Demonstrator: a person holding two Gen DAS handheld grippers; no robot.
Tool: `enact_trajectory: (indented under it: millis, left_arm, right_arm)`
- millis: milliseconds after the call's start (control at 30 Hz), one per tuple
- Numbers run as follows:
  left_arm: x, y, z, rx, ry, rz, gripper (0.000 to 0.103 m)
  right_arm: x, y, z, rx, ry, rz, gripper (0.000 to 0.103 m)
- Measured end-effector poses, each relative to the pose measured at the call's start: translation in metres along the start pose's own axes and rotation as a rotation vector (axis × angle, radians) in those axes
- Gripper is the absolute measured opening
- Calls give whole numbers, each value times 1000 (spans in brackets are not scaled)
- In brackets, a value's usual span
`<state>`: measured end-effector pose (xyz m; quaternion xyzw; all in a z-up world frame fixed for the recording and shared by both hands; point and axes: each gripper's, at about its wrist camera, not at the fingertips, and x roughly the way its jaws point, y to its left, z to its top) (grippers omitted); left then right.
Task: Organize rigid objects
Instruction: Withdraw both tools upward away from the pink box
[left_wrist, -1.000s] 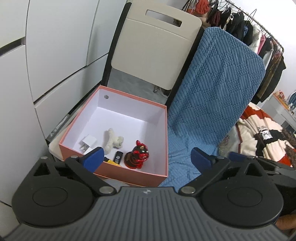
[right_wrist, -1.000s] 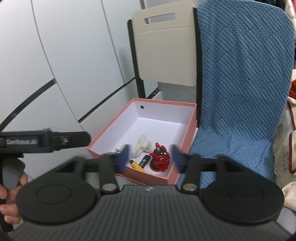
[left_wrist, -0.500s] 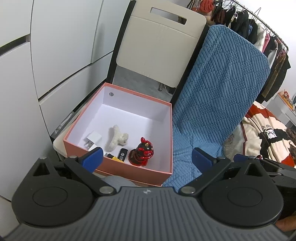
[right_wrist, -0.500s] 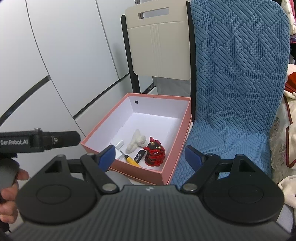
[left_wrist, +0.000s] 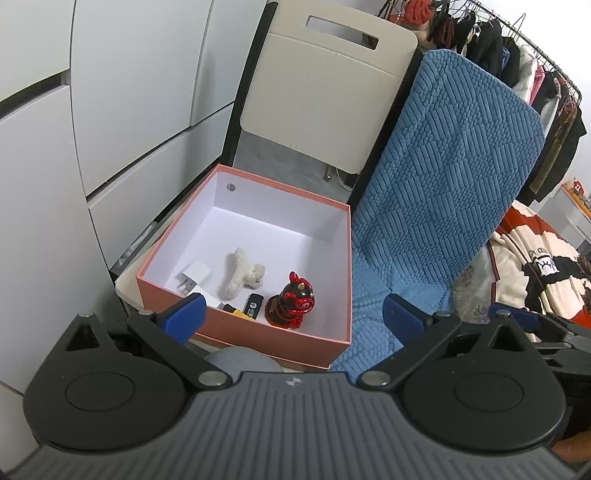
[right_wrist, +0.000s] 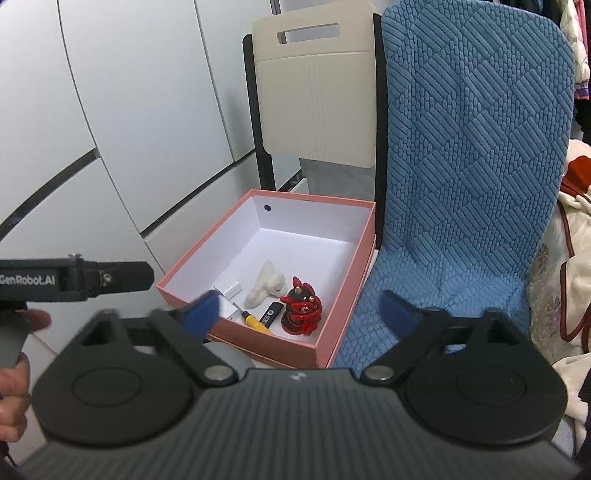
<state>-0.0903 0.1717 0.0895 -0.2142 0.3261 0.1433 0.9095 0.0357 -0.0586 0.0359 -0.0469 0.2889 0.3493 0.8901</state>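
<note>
White cabinet panels (left_wrist: 122, 122) with dark seams fill the left of both views, and a clothes rack (left_wrist: 524, 48) hung with dark garments crosses the top right of the left wrist view. Against the panels stands a beige plastic chair back (left_wrist: 325, 92) with a slot handle and a black frame; beside it a blue quilted fabric cover (right_wrist: 472, 166) with a ribbed, scale-like pattern drapes over a second chair.

"GenRobot.AI" is printed in white on the black bar (right_wrist: 74, 280) at the left edge of the right wrist view, with a hand (right_wrist: 11, 376) below it.

Beside the blue cover sits an open, square pink cardboard box (left_wrist: 243, 325) with a white lining and a small round hole in its far wall. Its contents lie in the near half: a white plug adapter (left_wrist: 195, 275), a fluffy cream hair claw (left_wrist: 240, 275), a small screwdriver with a yellow handle (right_wrist: 255, 321), a black USB stick (left_wrist: 253, 304) with white print too small to read, and a glossy red and black animal figurine (left_wrist: 293, 304) standing upright nearest the blue cover.

The left gripper (left_wrist: 293, 314) has its blue-padded jaws spread wide with nothing between them. The right gripper (right_wrist: 299, 312) has just been opening its jaws; they stand wide apart, holding nothing, with the box's contents seen beyond the gap.
</note>
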Motion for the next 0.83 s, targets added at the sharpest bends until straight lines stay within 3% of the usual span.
enact_trajectory:
  millis: [833]
  left_arm:
    - [-4,3,-3,-5,1,-7,103]
  right_arm:
    - [-3,4,-1,-17,-2,-17,103]
